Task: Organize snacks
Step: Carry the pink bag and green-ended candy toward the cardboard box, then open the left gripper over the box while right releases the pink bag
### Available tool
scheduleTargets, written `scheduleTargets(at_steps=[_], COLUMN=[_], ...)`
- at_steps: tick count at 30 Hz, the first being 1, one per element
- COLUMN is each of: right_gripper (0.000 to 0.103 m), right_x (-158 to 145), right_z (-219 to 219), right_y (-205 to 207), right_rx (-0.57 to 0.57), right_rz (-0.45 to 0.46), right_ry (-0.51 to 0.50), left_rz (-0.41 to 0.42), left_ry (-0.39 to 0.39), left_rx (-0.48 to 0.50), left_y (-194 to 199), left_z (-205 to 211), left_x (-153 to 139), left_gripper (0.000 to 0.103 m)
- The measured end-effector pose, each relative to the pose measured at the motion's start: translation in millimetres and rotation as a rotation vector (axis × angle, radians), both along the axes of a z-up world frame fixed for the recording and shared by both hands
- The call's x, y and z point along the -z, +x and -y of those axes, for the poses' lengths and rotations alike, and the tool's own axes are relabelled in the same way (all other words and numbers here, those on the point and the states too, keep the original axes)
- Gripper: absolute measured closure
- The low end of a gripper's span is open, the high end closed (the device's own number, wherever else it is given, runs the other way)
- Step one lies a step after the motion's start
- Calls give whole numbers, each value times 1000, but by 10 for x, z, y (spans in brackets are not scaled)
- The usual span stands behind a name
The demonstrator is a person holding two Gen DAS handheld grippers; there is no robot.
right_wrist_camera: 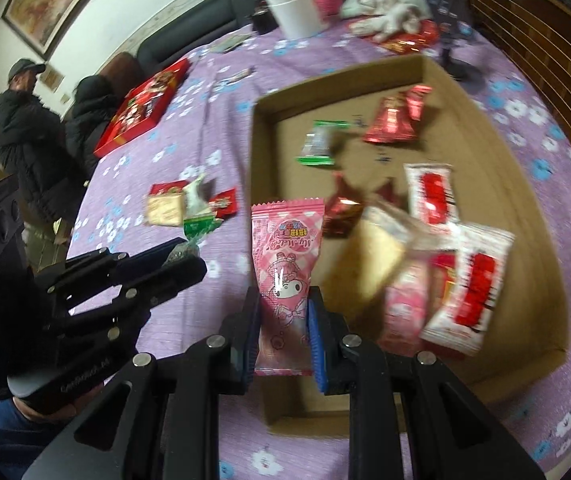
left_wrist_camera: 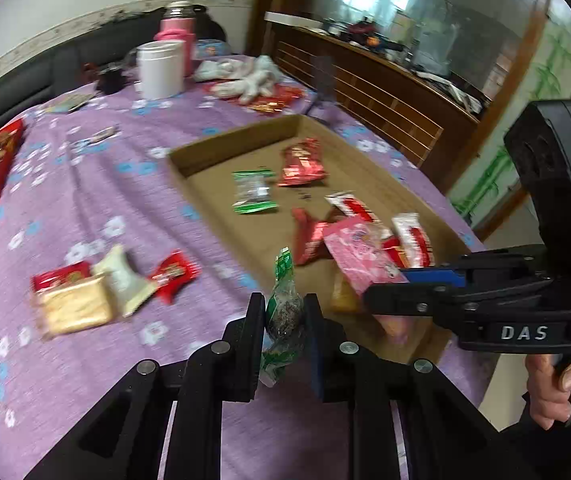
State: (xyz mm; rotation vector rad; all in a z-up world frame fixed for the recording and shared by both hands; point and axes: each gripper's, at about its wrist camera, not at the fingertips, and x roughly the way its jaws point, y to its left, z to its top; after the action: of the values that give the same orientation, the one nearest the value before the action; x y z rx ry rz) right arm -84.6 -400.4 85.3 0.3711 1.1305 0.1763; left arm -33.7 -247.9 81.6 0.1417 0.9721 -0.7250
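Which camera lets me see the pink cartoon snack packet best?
The right wrist view: the pink packet faces the camera, printed front clear, pinched in the right gripper. The left wrist view shows it blurred and slanted.

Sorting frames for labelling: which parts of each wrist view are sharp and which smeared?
Left wrist view: the left claw and its green snack packet are sharp, while the table snacks and cardboard tray smear. Right wrist view: the right claw and pink snack packet are crisp; the tray contents blur, and the edges bend from the fisheye.
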Motion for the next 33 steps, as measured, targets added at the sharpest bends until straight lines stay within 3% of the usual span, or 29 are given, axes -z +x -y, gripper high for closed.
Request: scheduleTargets(at_steps=[16, 31, 33], right_gripper=[82, 81, 81], right_x=[144, 222, 190], right_z=[666, 716, 712], right_y=[-145, -99, -99], right_rx=[144, 128, 127], right_rz=[-52, -76, -66], right_ry=[-21, -60, -66], left_rz=[-27, -17, -15], left_ry=[33, 60, 58], left_rx=[155, 200, 198], left_y=[-148, -245, -250], left_z=[782, 959, 950], left_x=[167, 270, 262], left_gripper=[84, 84, 80])
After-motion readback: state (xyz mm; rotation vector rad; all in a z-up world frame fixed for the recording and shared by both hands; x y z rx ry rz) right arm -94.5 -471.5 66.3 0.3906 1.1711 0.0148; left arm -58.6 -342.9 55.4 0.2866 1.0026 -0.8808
